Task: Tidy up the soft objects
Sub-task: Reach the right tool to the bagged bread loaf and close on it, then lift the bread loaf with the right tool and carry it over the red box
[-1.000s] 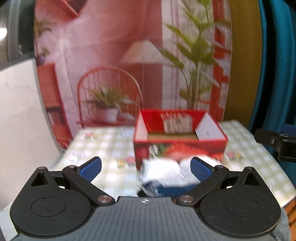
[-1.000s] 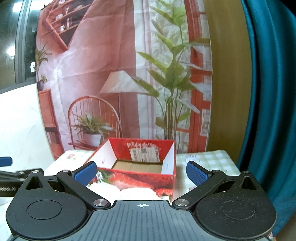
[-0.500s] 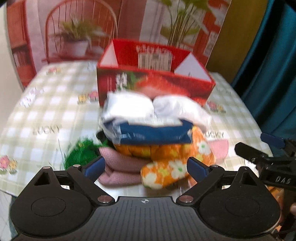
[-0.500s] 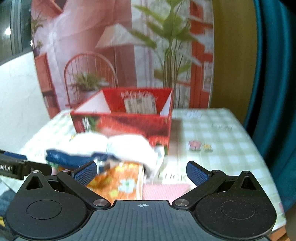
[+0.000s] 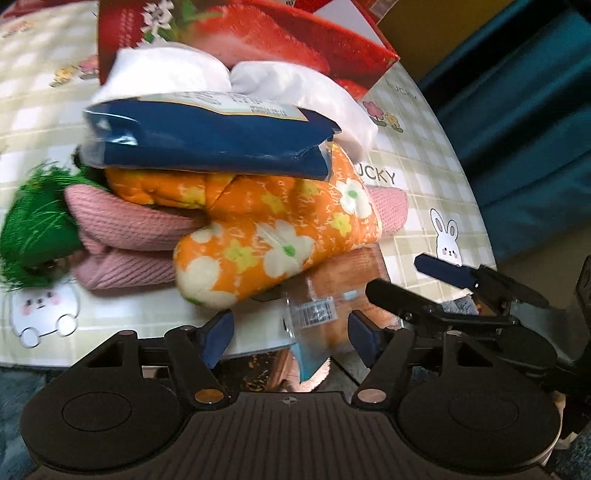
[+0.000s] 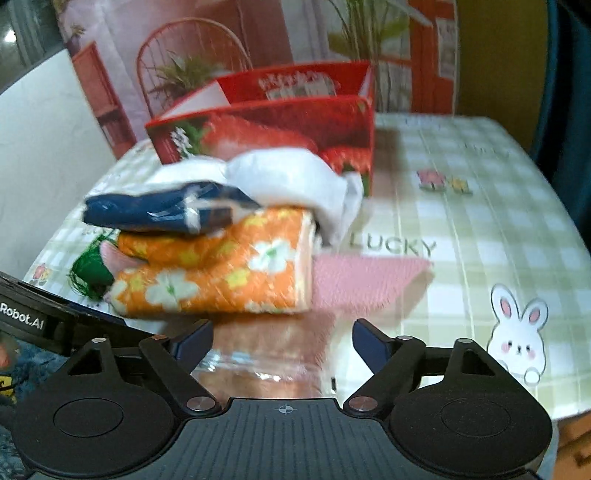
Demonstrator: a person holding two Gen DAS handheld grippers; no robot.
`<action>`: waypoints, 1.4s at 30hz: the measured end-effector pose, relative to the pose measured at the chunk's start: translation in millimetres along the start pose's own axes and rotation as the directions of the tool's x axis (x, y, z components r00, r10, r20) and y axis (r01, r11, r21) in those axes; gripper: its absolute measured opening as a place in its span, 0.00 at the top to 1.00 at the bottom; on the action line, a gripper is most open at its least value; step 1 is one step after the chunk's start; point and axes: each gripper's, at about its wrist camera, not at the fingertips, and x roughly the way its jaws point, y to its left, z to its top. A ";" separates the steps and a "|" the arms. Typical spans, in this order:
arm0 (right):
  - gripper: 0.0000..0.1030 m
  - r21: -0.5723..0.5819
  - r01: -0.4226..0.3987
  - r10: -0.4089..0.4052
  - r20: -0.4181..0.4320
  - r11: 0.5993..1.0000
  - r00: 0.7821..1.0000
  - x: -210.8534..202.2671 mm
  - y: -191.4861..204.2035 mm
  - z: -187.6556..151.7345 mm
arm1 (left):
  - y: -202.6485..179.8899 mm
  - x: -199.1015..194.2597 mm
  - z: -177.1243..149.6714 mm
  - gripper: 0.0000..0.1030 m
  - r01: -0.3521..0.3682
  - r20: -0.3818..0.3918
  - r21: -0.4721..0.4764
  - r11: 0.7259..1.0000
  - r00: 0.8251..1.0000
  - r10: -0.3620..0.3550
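A pile of soft things lies on the checked table (image 6: 461,221): a white bundle (image 5: 295,81), a blue packet (image 5: 207,136), an orange flowered cushion (image 5: 266,236), a pink knit (image 5: 122,225) and a green fluffy piece (image 5: 33,225). At the near edge lies a clear-wrapped brown packet (image 5: 321,295) (image 6: 266,350). My left gripper (image 5: 291,332) is closing with the packet's end between its fingers; the pads do not visibly press on it. My right gripper (image 6: 282,341) (image 5: 393,273) is closing around the same packet from the right, likewise with no clear pressure.
An open red strawberry-print box (image 6: 280,133) (image 5: 258,33) stands behind the pile. The table's right part shows a bunny print (image 6: 517,332). A teal curtain (image 5: 517,110) hangs to the right. Floor shows below the near table edge.
Both grippers have dropped and tipped down toward the pile, which now fills the views. Both sets of jaws have narrowed. The wrapped packet has come between the fingers.
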 end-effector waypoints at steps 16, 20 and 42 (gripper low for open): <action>0.39 0.107 -0.064 0.075 -0.102 0.992 0.992 28.4 -17.8 -4.2 | 2.3 59.8 23.1 0.61 0.082 -0.072 0.080 0.993 0.994 -0.076; 0.40 0.134 -0.088 0.102 -0.101 0.987 0.990 30.9 -22.2 -4.7 | 14.6 63.9 21.7 0.61 0.114 -0.070 0.033 0.993 0.991 -0.111; 0.36 0.035 -0.105 0.108 -0.122 0.994 0.987 28.9 -7.0 -7.9 | 38.5 44.3 2.7 0.60 0.100 -0.012 -0.001 0.995 0.995 -0.100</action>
